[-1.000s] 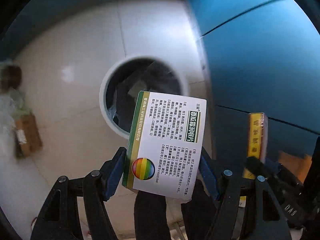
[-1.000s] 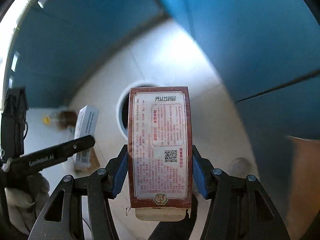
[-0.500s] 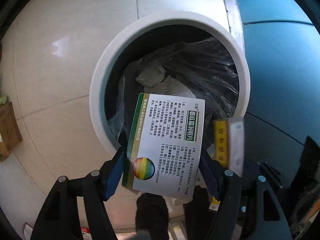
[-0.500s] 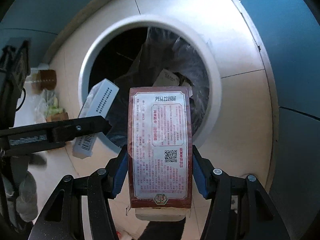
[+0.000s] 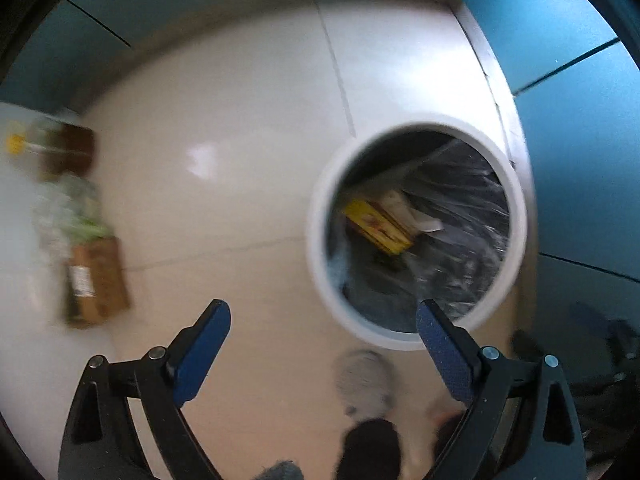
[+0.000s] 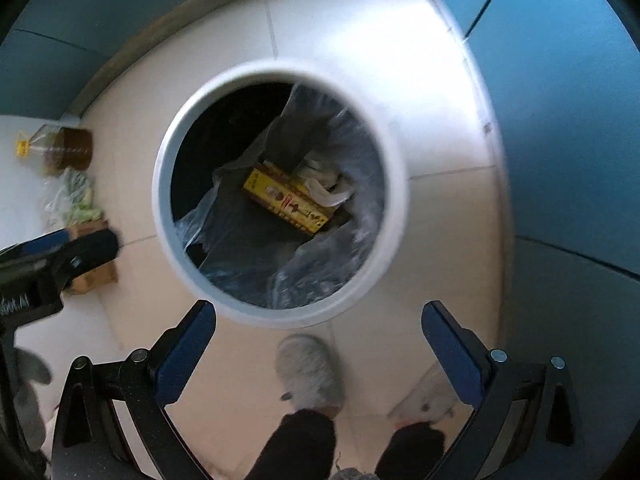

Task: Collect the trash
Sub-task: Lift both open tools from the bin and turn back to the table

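A white round trash bin (image 5: pixel 516 204) (image 6: pixel 396 200) with a clear plastic liner stands on the floor. A yellow and red box (image 5: pixel 378 226) (image 6: pixel 286 200) lies inside it beside crumpled white paper (image 6: pixel 326 184). My left gripper (image 5: pixel 322 322) is open and empty, above the floor to the left of the bin. My right gripper (image 6: pixel 318 322) is open and empty, above the bin's near rim. The left gripper also shows at the left edge of the right wrist view (image 6: pixel 56 258).
A brown cardboard box (image 5: pixel 98 280) (image 6: pixel 94 276), a plastic bag of greens (image 6: pixel 76 200) and a bottle with a yellow cap (image 6: pixel 56 148) lie at the left on a white surface. Blue cabinet doors (image 6: pixel 560 120) stand at the right. The person's slippered feet (image 6: pixel 310 376) are below.
Both grippers opened and let go of their boxes. The yellow and red box now lies in the bin. The left gripper has swung away to the left of the bin.
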Demonstrator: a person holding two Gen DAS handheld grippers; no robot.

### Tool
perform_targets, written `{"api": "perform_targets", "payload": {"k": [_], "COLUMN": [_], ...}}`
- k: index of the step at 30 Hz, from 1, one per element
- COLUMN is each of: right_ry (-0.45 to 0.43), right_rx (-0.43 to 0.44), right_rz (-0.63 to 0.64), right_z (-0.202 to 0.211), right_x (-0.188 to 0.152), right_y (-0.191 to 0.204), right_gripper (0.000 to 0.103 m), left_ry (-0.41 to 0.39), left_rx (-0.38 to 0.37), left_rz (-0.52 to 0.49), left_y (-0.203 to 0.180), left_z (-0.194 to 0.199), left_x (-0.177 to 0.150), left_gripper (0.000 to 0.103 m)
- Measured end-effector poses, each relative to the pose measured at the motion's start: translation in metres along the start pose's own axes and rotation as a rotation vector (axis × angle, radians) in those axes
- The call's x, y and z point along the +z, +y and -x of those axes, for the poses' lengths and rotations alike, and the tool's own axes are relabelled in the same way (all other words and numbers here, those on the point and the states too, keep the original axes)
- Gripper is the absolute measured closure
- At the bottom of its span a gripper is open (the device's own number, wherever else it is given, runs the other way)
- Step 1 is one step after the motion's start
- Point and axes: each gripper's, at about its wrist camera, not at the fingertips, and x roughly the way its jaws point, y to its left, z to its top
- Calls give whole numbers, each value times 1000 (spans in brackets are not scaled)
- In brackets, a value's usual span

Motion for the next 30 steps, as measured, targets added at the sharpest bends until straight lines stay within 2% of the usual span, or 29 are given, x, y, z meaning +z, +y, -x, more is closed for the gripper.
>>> {"api": "perform_targets", "payload": {"k": [2,6,10,15,22,30], "right_ry": [-24,-52,-77,-116,-196,-281], "right_rx": [-21,-37,-42,-48,-63,-22], "right_rz": [-17,-28,-33,-24,-7,14], "right_z": [13,38,67,125,237,366], "right_x": [-5,-15,-26,-42,-72,-112], "right_y": [-2,-2,-1,0,-6,-14], "right_gripper": [0,0,0,0,0,0], "left_ry": [-32,-58,-81,-111,-163,-236], "left_rx": [39,58,63,42,23,-4], "left_rz": [6,25,38,60,75,82], "left_y": [3,7,2,0,-8,-23], "left_z": [15,37,62,111,203,315], "left_x": [-9,-20,-34,-56,-90,-128], "left_gripper": [8,8,8,8,8,8]}}
